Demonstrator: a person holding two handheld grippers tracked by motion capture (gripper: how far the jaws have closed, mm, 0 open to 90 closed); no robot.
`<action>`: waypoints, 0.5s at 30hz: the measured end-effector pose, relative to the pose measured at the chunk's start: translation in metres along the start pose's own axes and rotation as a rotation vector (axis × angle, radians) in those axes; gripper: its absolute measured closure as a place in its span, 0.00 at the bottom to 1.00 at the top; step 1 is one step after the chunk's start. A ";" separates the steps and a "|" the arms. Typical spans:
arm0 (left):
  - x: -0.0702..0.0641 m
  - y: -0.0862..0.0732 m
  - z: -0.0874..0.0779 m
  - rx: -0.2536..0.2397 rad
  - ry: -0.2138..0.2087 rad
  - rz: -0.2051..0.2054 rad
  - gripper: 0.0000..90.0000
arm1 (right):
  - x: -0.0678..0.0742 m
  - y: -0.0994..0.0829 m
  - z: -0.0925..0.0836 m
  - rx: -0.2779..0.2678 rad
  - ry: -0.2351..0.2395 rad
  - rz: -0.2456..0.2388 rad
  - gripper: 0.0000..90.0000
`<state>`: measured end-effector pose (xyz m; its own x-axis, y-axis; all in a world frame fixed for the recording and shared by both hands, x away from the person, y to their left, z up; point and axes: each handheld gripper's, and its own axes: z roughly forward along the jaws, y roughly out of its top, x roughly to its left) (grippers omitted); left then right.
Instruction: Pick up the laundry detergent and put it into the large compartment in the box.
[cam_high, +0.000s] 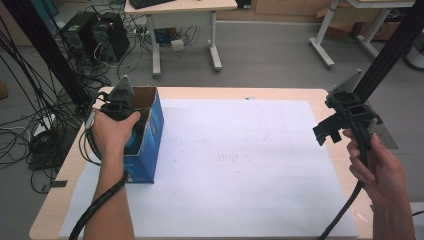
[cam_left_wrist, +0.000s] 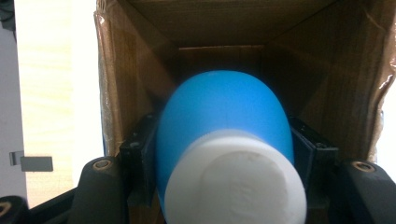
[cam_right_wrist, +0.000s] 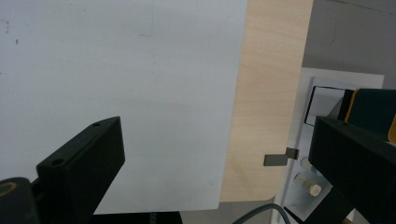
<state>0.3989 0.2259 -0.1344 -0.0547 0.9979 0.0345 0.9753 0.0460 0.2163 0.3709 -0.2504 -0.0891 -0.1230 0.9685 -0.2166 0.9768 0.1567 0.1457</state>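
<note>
Above a counter (cam_high: 320, 100) under a white sheet (cam_high: 225, 165), an open blue carton (cam_high: 150, 145) with the left gripper (cam_left_wrist: 224, 154) dipped inside, fingers (cam_left_wrist: 140, 158) clamped on a blue, white-capped bottle (cam_left_wrist: 224, 126). Best lowered straight, clear of the cardboard walls either side of the fingers, before release. Right gripper (cam_right_wrist: 215, 154) idle, fingers apart.

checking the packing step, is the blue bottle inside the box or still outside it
Inside: the blue bottle sits between the cardboard walls of the box, held by the left gripper.
</note>
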 end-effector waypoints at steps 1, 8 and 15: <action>0.001 -0.001 0.000 -0.007 -0.004 -0.007 0.42 | 0.002 0.000 0.000 -0.002 -0.004 -0.003 0.04; 0.002 -0.006 -0.015 -0.037 -0.006 -0.003 0.38 | 0.006 0.000 -0.001 -0.004 -0.009 -0.011 0.04; 0.001 -0.010 -0.028 -0.056 -0.014 -0.008 0.31 | 0.008 -0.002 -0.003 -0.012 -0.008 -0.024 0.04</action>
<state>0.3829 0.2253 -0.1089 -0.0587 0.9981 0.0195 0.9613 0.0512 0.2707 0.3677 -0.2420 -0.0888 -0.1451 0.9628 -0.2278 0.9714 0.1824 0.1523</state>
